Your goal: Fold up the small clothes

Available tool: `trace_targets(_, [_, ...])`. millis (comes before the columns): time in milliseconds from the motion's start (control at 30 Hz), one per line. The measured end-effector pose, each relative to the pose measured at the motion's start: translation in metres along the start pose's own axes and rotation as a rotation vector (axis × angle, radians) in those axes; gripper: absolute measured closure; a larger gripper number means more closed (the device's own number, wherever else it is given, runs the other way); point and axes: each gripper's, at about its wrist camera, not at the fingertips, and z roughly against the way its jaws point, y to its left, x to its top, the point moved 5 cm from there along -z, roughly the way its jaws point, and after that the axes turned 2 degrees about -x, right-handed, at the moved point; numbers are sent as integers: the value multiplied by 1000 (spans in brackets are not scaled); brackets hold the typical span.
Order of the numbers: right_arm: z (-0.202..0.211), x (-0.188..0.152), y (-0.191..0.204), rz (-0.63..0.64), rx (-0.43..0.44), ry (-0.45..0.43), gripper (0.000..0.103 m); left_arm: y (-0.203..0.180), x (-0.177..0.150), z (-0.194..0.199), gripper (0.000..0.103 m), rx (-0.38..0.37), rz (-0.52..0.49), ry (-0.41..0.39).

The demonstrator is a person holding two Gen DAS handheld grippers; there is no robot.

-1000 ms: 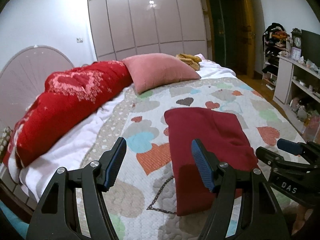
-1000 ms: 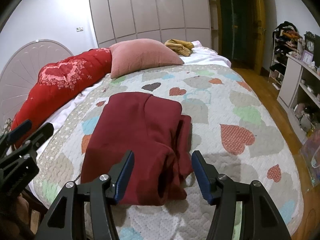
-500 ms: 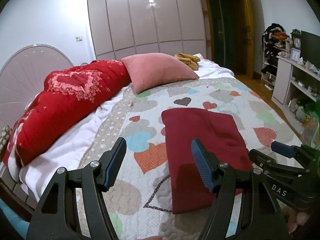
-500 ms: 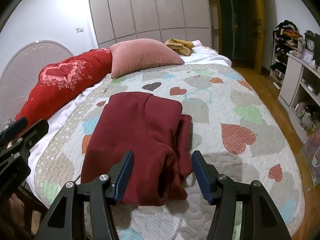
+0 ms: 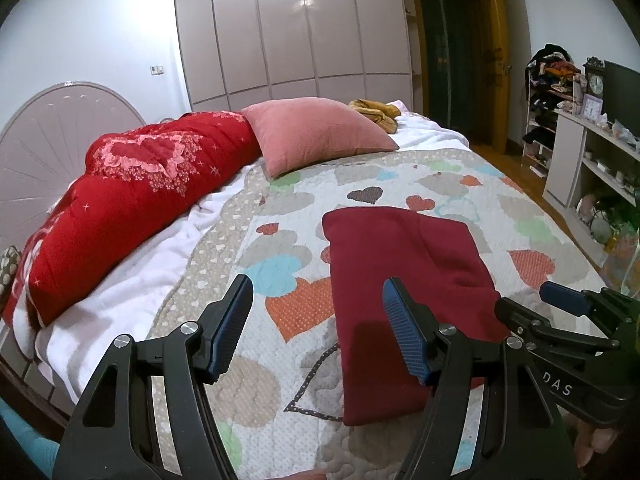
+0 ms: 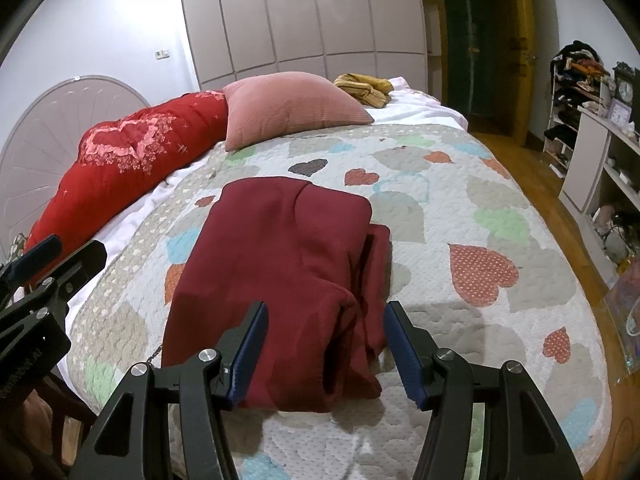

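- A dark red garment (image 6: 280, 264) lies folded into a rough rectangle on a bed, on top of a quilt (image 6: 480, 216) printed with coloured hearts.
- In the right wrist view the garment's near right edge is bunched into thick, loose folds; its left side lies flat.
- The right gripper (image 6: 324, 354) hovers above the near end of the garment, jaws spread apart with nothing between the blue pads.
- The left gripper (image 5: 316, 328) hovers over the quilt at the garment's left edge, jaws spread wide and holding nothing. One blue pad lines up with the red cloth, the other with bare quilt.
- Each gripper shows at the edge of the other's view, so the two sit side by side.
- At the far side of the bed rest a pink pillow (image 5: 316, 132), a bright red patterned duvet (image 5: 132, 196) rolled along the left side, and a small yellow cloth bundle (image 5: 376, 112).
- Pale wardrobe doors (image 5: 288, 28) stand behind the bed; open shelves (image 5: 592, 164) stand at the right.
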Motion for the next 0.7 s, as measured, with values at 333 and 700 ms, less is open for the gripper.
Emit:
trace_targets(333, [-3, -1, 2, -1, 4, 7, 45, -1, -2, -4, 35, -4, -4, 11])
trace_targets(700, [-17, -5, 0, -1, 7, 29, 45, 2, -10, -25, 35, -35, 18, 55])
